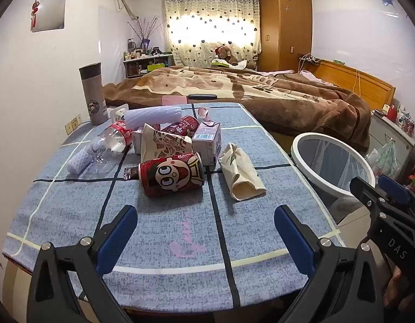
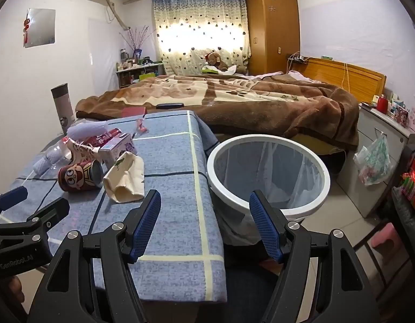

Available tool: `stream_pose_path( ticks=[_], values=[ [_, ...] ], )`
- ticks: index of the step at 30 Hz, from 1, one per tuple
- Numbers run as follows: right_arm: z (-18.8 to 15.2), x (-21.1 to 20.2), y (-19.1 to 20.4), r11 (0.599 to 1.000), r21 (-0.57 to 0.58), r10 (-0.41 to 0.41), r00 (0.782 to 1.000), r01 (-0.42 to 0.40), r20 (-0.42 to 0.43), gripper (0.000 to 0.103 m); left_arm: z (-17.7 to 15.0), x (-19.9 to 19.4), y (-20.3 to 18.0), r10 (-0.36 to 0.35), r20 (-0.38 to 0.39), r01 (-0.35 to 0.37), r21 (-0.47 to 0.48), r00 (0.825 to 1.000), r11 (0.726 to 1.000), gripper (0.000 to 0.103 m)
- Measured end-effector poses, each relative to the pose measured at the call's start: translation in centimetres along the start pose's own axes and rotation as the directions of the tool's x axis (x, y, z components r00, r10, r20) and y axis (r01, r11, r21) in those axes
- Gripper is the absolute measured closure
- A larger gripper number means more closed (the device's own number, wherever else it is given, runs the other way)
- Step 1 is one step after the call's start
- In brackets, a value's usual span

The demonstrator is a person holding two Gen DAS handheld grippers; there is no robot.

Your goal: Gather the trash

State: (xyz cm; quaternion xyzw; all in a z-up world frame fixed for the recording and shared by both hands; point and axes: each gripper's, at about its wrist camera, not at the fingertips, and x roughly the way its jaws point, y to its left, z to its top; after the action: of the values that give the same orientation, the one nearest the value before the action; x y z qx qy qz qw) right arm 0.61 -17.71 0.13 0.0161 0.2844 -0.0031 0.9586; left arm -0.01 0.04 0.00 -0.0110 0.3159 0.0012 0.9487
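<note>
A pile of trash lies on the blue checked table [image 1: 180, 231]: a red cartoon can [image 1: 171, 174] on its side, a crumpled cream paper cup [image 1: 242, 173], a purple carton [image 1: 207, 138], a printed paper bag [image 1: 164, 141], a clear plastic bottle [image 1: 110, 142] and a second red can [image 1: 181, 127]. My left gripper [image 1: 206, 227] is open and empty, just short of the cartoon can. My right gripper [image 2: 204, 224] is open and empty at the table's right edge, next to the white-rimmed bin [image 2: 269, 172]. The can [image 2: 81, 176] and cup [image 2: 125, 179] show at its left.
A grey thermos [image 1: 93, 94] stands at the table's far left by the wall. A bed with a brown blanket [image 1: 247, 91] lies behind the table. The bin [image 1: 332, 165] stands on the floor right of the table. A cabinet with a hanging bag [image 2: 374, 158] is at right.
</note>
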Motion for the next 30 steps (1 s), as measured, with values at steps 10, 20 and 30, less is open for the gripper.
stream_pose_path(
  ticks=[10, 20, 30],
  values=[
    [0.26, -0.15, -0.22, 1.000, 0.005, 0.004, 1.000, -0.004, 0.001, 0.033, -0.33, -0.04, -0.08, 0.016, 0.002, -0.016, -0.003, 1.000, 1.000, 0.000],
    [0.10, -0.05, 0.25, 1.000, 0.003, 0.001, 1.000, -0.001, 0.004, 0.033, 0.01, -0.12, 0.16, 0.019, 0.002, -0.019, 0.003, 1.000, 1.000, 0.000],
    [-0.15, -0.14, 0.28, 1.000, -0.003, 0.008, 1.000, -0.008, 0.008, 0.033, 0.00, -0.19, 0.37, 0.020, 0.001, -0.020, -0.001, 1.000, 1.000, 0.000]
  ],
)
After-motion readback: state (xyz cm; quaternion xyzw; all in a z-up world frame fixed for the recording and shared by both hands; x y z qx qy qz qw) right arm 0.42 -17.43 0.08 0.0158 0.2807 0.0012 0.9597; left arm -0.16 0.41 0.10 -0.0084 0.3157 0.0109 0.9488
